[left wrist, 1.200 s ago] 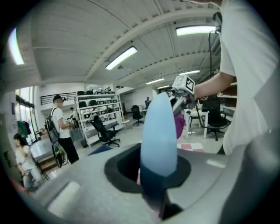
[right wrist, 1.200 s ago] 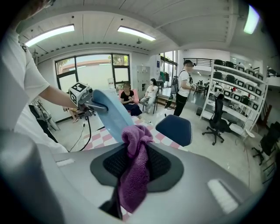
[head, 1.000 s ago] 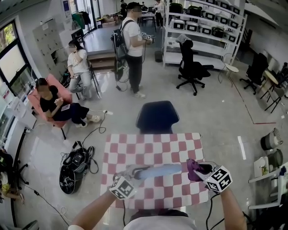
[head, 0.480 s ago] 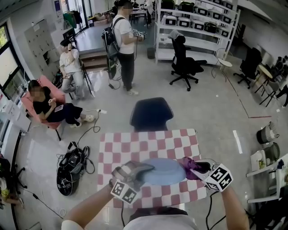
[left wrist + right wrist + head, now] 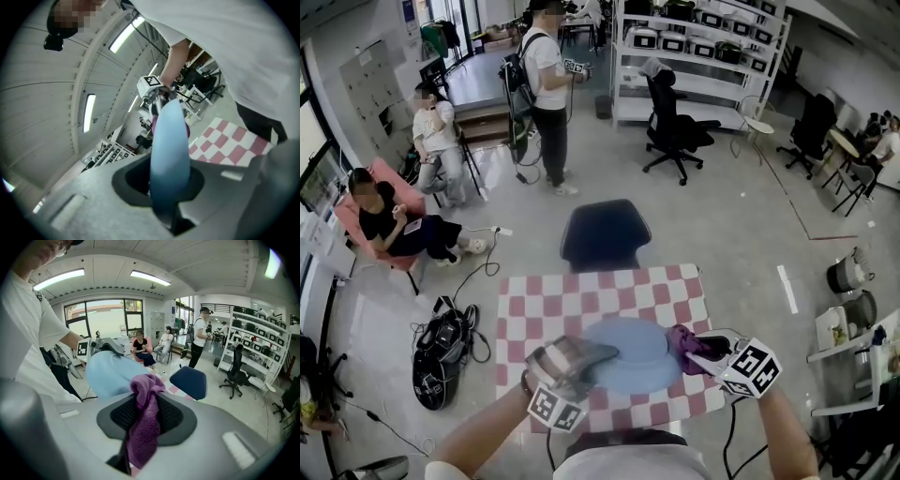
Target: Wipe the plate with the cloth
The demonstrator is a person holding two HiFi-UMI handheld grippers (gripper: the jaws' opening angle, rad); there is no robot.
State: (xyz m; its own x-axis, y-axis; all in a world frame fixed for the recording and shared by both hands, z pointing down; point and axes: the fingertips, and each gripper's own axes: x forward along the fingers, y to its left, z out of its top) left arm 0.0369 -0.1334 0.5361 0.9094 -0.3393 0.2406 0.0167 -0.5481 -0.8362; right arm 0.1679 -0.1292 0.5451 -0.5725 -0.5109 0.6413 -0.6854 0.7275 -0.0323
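Plate, pale blue, is hanging over the checkered table's near edge, left gripper clamping its rim, right gripper pinching the purple cloth at the opposite rim, so wiping is seemingly just beginning.

Right, the pale blue round plate is smooth and hard w/ a soft sheen; plastic or glazed, can't tell. The purple terry cloth has nubby looped pile, matt, limp. The right gripper has a grey moulded plastic body, matt, w/ a black fine-mesh pad. The left gripper is the same matt grey plastic. The red-and-white checked tablecloth is flat, matt, fabric-looking. The navy chair seat is matt upholstery. The grey floor is smooth, slight shine.
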